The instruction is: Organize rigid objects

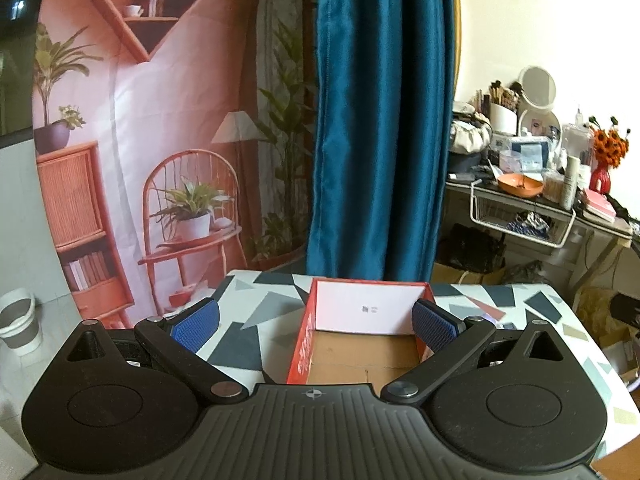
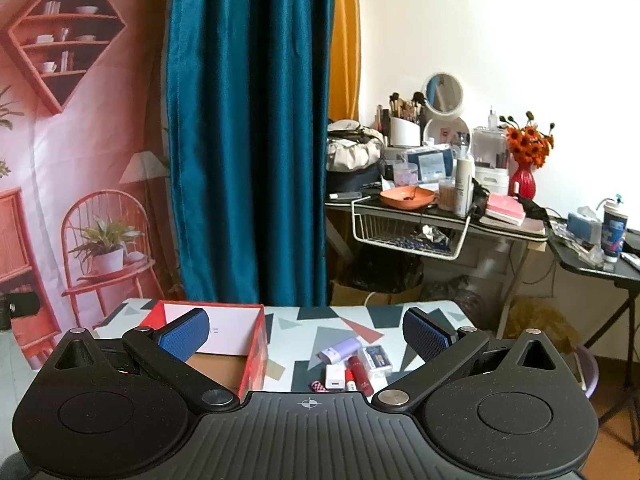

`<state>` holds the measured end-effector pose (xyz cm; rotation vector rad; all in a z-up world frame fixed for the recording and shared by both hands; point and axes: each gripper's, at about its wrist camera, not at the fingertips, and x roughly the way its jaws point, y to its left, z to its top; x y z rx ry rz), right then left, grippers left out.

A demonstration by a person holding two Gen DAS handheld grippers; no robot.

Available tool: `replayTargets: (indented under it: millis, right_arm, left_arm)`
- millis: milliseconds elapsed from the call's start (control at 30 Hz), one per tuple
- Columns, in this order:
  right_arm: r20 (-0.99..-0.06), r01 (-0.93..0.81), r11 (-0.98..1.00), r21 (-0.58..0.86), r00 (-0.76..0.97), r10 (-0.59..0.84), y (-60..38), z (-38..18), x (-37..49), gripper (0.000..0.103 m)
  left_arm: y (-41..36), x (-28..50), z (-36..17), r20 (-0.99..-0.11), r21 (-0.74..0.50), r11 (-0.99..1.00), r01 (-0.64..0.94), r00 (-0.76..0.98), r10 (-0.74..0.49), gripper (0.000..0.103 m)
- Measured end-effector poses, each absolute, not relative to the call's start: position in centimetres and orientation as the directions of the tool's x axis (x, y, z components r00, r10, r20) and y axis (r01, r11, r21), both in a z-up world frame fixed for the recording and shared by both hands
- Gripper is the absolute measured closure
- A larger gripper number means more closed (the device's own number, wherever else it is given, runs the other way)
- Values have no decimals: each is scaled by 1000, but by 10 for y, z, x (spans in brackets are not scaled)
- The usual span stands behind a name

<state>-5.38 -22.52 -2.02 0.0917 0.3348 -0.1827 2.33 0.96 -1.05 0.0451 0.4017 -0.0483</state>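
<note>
A table (image 2: 320, 324) with a pale top patterned in grey, dark and red shapes fills the lower centre of both views. On it, toward lower left of the right wrist view, stands an open red box (image 2: 256, 344). At lower centre lies a cluster: a lavender case (image 2: 340, 350), a white block (image 2: 335, 376), a red tube (image 2: 360, 374) and what may be a card pack (image 2: 378, 358).

The left gripper (image 1: 315, 318), jaws spread, faces a seemingly empty red box (image 1: 362, 334).
</note>
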Motion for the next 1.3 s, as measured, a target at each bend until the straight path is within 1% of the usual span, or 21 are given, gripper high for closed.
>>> replayTargets:
  millis: [133,200,367,533,600,700,767,833,933,1033,1167,1233,1300]
  right_arm:
    - [-309,180,984,-10,935,-174,-225,-28,-43,0]
    - [-301,183,983,-24,936,-181,-228,-34,-34,0]
    - [-315,179,984,17,935,-165,-245,-53,-3,0]
    - [-330,212,976,41,925,-188,-260,-74,26,0]
    - [-330,205,976,66,928,-173,-266,-81,34,0]
    - [-305,206,972,109,938,-165,-277,-93,43,0]
    - [-265,210,972,108,948,-175,-280,-102,47,0]
    - [-252,215,973,90,950,-187,-282,-110,51,0]
    - [-294,210,973,90,940,-176,-286,-121,60,0]
    - [-360,206,972,110,920,-154,-293,-136,71,0]
    - [-439,213,969,122,887,-140,-299,-155,85,0]
    - [-455,214,966,146,881,-127,-306,-162,90,0]
    - [-463,233,962,144,875,-143,-311,-167,93,0]
  left_arm:
    - [16,38,-18,-332,14,999,45,942,-37,0]
    - [18,49,-22,-326,19,999,46,945,-37,0]
    - [22,88,-40,-384,35,999,32,923,-16,0]
    - [34,121,-62,-446,-2,1000,28,894,-26,0]
    - [39,133,-73,-472,-28,999,33,881,-43,0]
    - [47,146,-89,-506,-71,996,54,859,-82,0]
    - [49,153,-102,-528,-71,996,62,845,-90,0]
    - [50,160,-113,-548,-64,996,70,832,-94,0]
    - [51,170,-128,-574,-64,995,78,813,-100,0]
    - [53,178,-142,-600,-75,993,88,792,-115,1]
    - [51,188,-155,-636,-49,994,97,764,-106,9]
    - [53,190,-159,-647,-53,995,90,756,-103,11]
    - [55,192,-161,-650,-60,994,88,753,-106,12]
